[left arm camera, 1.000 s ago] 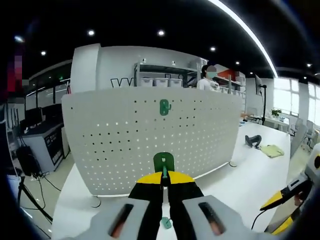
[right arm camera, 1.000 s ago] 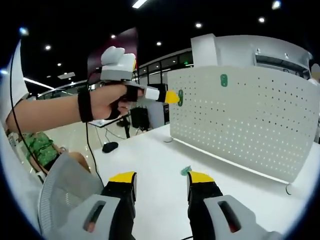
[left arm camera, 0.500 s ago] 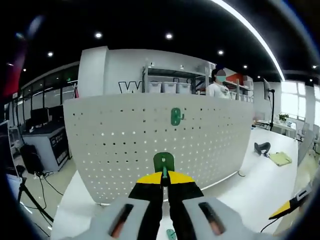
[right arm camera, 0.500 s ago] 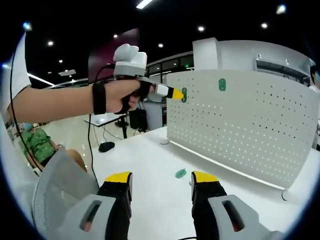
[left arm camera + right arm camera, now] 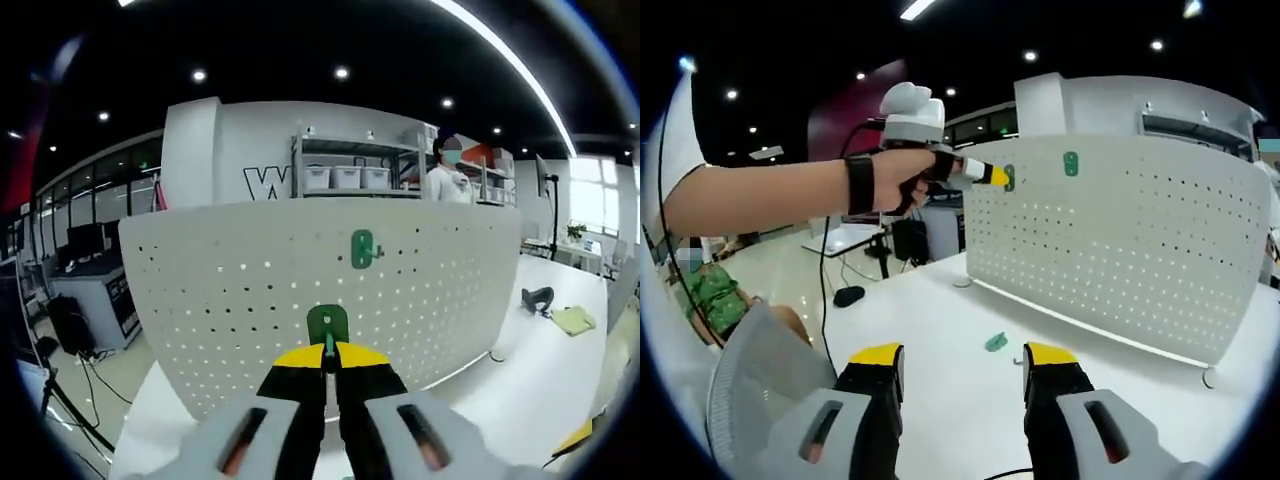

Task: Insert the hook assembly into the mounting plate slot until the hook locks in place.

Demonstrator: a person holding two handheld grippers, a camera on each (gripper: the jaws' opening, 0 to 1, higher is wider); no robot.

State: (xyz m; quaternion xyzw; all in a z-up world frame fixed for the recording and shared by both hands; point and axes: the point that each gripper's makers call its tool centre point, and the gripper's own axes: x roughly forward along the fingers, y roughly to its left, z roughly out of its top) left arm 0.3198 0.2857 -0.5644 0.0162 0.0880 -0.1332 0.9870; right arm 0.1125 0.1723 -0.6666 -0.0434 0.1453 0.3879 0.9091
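A white perforated mounting plate [image 5: 250, 300] stands upright on the white table [image 5: 940, 400]. One green hook [image 5: 363, 249] hangs near its top edge, also seen as the green hook [image 5: 1071, 163] in the right gripper view. My left gripper [image 5: 328, 352] is shut on a second green hook [image 5: 327, 324], held a short way in front of the plate. In the right gripper view that left gripper [image 5: 995, 178] holds its hook [image 5: 1009, 178] close to the plate's upper left corner. My right gripper [image 5: 962, 357] is open above the table. A third green hook [image 5: 996, 342] lies on the table beyond it.
A person's forearm [image 5: 770, 200] with a black wrist strap reaches across the right gripper view. A grey chair back [image 5: 760, 380] is at lower left. A person [image 5: 447, 175] stands behind the plate by shelving. A black object [image 5: 536, 299] and a yellow cloth [image 5: 574, 319] lie far right.
The left gripper has moved forward and up with its hook, closer to the plate's upper left part. The right gripper stays open over the table; its view has shifted slightly.
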